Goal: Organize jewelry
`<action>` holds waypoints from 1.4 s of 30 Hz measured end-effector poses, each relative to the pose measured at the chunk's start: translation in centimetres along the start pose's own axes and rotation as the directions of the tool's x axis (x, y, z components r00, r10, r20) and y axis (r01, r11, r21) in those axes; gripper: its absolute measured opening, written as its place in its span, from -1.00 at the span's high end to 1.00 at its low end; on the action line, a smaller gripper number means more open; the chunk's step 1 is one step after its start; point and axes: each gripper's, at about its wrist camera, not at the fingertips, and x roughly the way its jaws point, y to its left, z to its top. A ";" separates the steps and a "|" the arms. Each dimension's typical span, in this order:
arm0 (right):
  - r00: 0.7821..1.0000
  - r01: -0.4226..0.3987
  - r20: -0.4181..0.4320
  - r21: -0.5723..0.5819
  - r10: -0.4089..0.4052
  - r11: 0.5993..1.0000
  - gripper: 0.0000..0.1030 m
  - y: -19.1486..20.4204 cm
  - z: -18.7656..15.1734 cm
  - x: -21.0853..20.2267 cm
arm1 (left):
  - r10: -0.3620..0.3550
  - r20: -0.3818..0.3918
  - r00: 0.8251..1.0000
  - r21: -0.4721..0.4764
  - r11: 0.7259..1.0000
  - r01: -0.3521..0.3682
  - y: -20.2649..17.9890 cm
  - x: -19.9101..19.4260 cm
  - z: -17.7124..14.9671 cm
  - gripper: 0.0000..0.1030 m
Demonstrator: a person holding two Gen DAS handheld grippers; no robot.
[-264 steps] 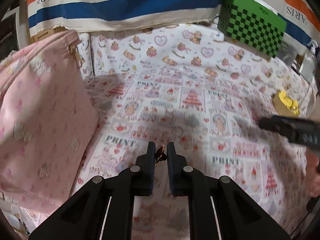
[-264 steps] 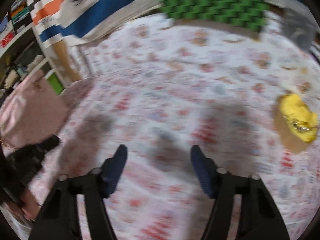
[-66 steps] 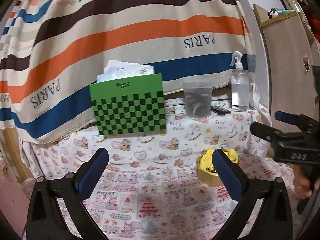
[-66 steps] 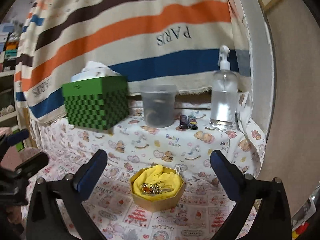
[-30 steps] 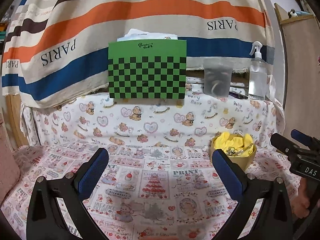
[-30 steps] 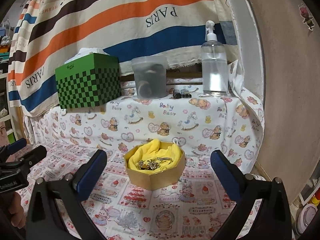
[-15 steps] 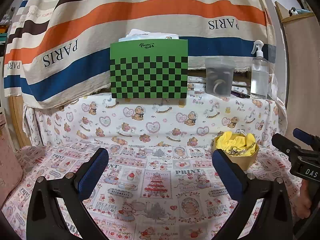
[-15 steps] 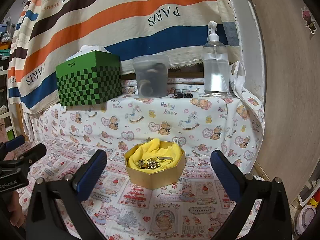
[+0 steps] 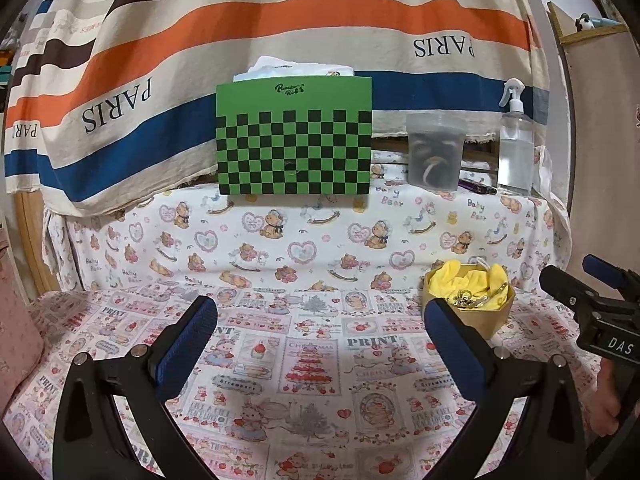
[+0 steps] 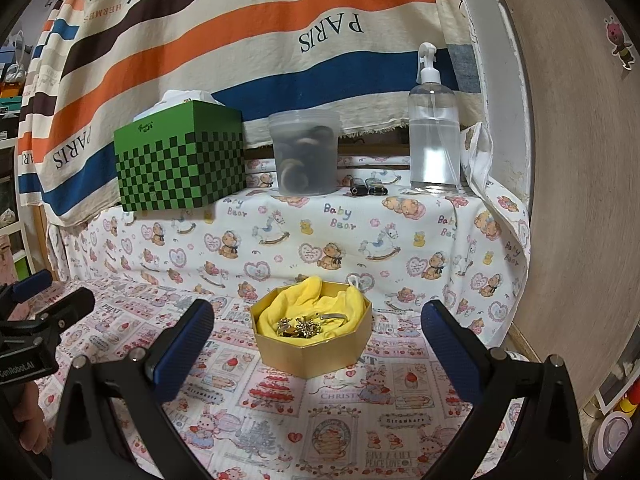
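jewelry (image 10: 306, 326): small tangle of gold and silver pieces, sitting on the yellow cloth (image 10: 304, 308) inside the gold octagonal box (image 10: 312, 354), can't make out individual pieces
gold octagonal box: on the printed cloth (image 10: 336, 408) covering the low surface, just in front of the baby bear drape
right gripper (image 10: 318, 328): released, blue pads spread wide with the box between them in view, nothing held
left gripper (image 9: 320, 322): also spread wide and holding nothing, off to the left of the box
behind the box: raised ledge with a green checkered tissue box (image 10: 180, 160) to the left, a clear tub (image 10: 304, 152) straight back, two lighters (image 10: 368, 188) and a spray bottle (image 10: 434, 128) to the right
further back: striped "paris" fabric (image 10: 240, 20) hanging behind the ledge
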 end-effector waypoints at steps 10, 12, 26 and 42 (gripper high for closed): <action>1.000 0.001 -0.001 -0.002 -0.001 1.000 -1.00 -0.1 0.0 0.1 | 0.001 -0.002 1.000 -0.002 1.000 -0.001 0.0 0.0 0.1 -0.99; 1.000 0.001 -0.002 -0.002 -0.001 1.000 -1.00 0.0 0.0 0.1 | -0.001 -0.006 1.000 -0.004 1.000 0.001 0.1 0.0 0.1 -0.99; 1.000 0.003 -0.002 -0.003 -0.003 1.000 -1.00 0.0 0.0 0.1 | -0.005 -0.014 1.000 -0.006 1.000 0.005 0.2 0.1 0.1 -0.99; 1.000 0.003 -0.002 -0.005 -0.003 1.000 -1.00 0.0 0.0 0.1 | -0.010 -0.012 1.000 0.000 1.000 0.010 0.1 0.0 0.2 -0.99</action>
